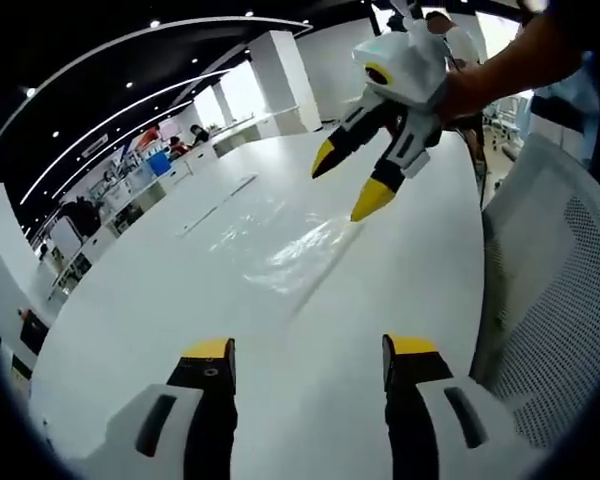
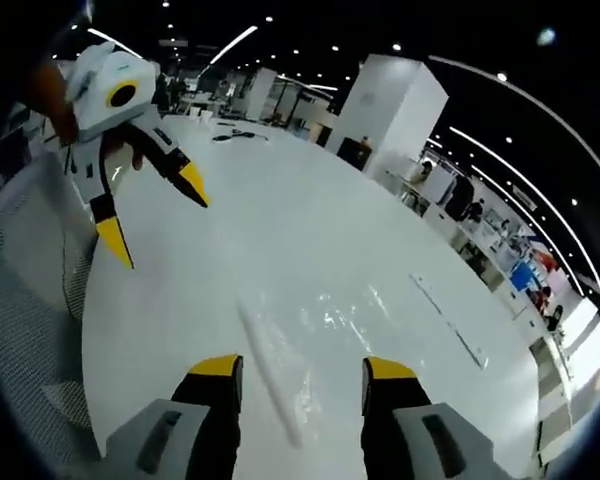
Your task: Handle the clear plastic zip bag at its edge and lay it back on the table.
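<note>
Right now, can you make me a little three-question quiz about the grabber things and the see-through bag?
1. True or false: the clear zip bag lies flat on the white table.
2. Is the right gripper: A) open, holding nothing, or B) shut on the bag?
3. Fill in: the left gripper has tips coloured ____.

Key: 1 true. 2 A. 3 yellow.
</note>
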Demonstrator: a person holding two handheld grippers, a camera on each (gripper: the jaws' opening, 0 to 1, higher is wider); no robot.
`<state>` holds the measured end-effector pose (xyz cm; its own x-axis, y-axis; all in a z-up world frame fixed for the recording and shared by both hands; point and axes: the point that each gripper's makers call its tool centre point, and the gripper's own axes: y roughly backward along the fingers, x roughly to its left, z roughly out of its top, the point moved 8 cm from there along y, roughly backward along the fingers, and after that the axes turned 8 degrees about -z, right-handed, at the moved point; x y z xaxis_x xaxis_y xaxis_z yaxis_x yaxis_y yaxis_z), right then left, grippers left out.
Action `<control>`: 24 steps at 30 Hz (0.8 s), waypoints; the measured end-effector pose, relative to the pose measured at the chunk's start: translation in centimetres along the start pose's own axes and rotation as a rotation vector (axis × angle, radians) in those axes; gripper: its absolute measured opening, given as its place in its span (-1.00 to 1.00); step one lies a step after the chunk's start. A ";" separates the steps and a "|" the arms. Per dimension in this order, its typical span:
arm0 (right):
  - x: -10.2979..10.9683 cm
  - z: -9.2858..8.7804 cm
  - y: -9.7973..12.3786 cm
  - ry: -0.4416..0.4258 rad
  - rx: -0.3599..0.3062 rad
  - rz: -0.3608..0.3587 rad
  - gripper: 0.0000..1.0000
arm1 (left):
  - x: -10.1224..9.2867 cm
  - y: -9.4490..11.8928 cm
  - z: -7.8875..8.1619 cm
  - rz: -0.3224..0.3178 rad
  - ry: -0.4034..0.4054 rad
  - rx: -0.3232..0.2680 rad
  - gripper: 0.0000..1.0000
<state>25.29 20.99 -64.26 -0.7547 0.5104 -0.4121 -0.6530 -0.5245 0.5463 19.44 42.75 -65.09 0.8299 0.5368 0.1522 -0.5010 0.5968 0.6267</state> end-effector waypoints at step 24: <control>0.1 -1.3 2.8 -0.255 -0.058 -0.080 0.71 | 0.1 0.3 -0.1 0.008 0.116 -0.053 0.86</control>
<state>23.34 18.71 -63.74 -0.6651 0.7031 -0.2516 -0.7182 -0.5100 0.4734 19.33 43.00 -64.96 0.7932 0.6054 0.0658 -0.5227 0.6214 0.5837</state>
